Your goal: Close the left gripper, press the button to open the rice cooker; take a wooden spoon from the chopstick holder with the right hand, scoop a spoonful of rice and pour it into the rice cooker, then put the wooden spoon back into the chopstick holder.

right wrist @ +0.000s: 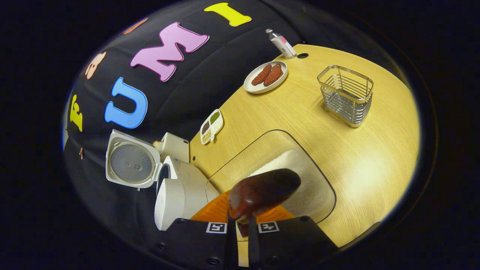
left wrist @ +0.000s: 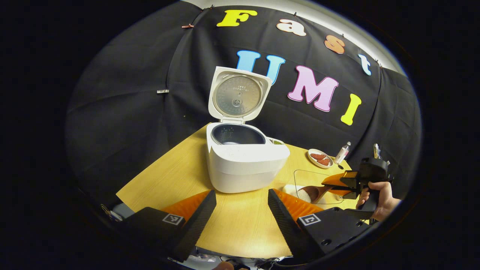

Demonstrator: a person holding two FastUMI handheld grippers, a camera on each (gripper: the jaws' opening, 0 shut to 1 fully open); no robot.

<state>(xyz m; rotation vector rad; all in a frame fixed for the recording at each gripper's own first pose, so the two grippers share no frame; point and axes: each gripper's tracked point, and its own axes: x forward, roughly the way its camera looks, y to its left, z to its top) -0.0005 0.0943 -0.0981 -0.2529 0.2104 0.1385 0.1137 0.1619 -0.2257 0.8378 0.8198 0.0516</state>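
Right claw [right wrist: 240,228]: clamped on my wooden spoon [right wrist: 262,193], bowl over rice [right wrist: 279,165] beside the open rice cooker [left wrist: 240,165]. Left claw [left wrist: 240,213]: apart (idle). I'd dip, level, lift slowly.

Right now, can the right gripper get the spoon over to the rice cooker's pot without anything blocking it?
Probably yes. The rice cooker has its lid standing upright, so the pot is open from above. The right gripper holds the wooden spoon over the rice tray just beside it, with bare table between.
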